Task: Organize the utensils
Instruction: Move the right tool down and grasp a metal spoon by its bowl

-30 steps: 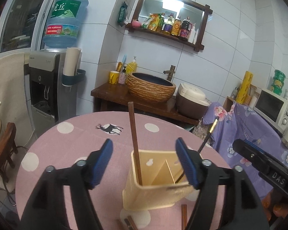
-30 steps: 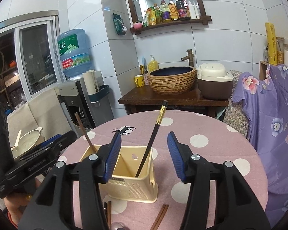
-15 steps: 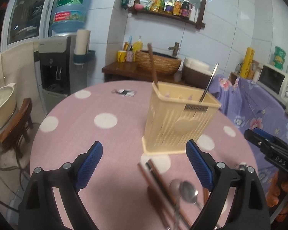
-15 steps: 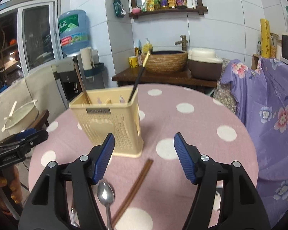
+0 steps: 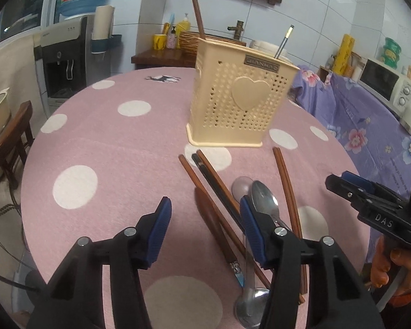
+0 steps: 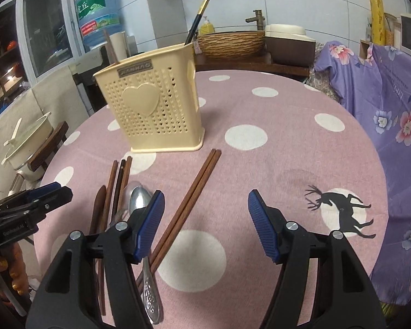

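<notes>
dim indoor light, fisheye-warped dark corners

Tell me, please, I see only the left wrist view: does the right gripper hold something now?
Observer: No. The right gripper has its jaws closing, but they press on nothing. A pair of brown chopsticks lies on the cloth below the gap, near one finger.
Operator: Is any utensil on the other side of that pair?
Observer: None. There is only a black deer printed on a white circle.
Operator: What is the thin stick in the holder?
Observer: It is a black chopstick with a golden end, and it leans out of the holder.
</notes>
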`<action>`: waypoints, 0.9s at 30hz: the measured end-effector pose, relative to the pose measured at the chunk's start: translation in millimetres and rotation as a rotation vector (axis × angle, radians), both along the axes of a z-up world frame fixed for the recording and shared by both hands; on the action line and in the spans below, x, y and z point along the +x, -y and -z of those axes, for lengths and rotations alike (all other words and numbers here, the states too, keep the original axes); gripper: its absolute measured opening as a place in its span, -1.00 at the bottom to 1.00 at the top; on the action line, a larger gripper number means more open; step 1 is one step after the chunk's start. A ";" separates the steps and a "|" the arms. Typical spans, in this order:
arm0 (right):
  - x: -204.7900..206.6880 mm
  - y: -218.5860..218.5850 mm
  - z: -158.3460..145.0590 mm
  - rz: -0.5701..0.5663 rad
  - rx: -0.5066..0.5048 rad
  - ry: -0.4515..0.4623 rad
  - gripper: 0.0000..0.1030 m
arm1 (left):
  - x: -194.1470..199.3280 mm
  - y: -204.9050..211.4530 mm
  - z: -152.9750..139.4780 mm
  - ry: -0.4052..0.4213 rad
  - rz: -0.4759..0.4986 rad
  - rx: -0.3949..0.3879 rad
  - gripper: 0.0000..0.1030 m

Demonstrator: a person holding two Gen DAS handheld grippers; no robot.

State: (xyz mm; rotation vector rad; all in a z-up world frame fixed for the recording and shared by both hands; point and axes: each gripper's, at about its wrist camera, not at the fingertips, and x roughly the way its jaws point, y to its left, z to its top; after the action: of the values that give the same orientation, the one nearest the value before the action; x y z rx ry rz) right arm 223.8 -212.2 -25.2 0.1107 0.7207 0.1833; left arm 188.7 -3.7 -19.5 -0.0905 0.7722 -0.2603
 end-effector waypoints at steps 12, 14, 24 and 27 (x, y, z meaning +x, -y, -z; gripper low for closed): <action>7.9 -72.6 25.0 -0.298 -0.127 -0.070 0.06 | -9.6 -19.9 2.4 -0.005 -0.070 -0.021 -0.02; 12.7 -77.9 28.6 -0.315 -0.151 -0.083 0.01 | -10.4 -21.6 3.5 -0.008 -0.073 -0.024 -0.02; 35.9 -85.8 41.5 -0.362 -0.192 -0.146 -0.24 | -10.3 -27.7 7.7 -0.023 -0.079 -0.042 -0.02; 38.7 -87.7 41.8 -0.365 -0.191 -0.151 -0.24 | -10.0 -28.4 8.1 -0.026 -0.079 -0.045 -0.02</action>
State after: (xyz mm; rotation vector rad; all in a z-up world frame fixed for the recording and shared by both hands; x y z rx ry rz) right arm 262.5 -124.5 -67.0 -0.1931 0.9017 0.4565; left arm 178.7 24.8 -27.6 -0.1664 0.7866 -0.2022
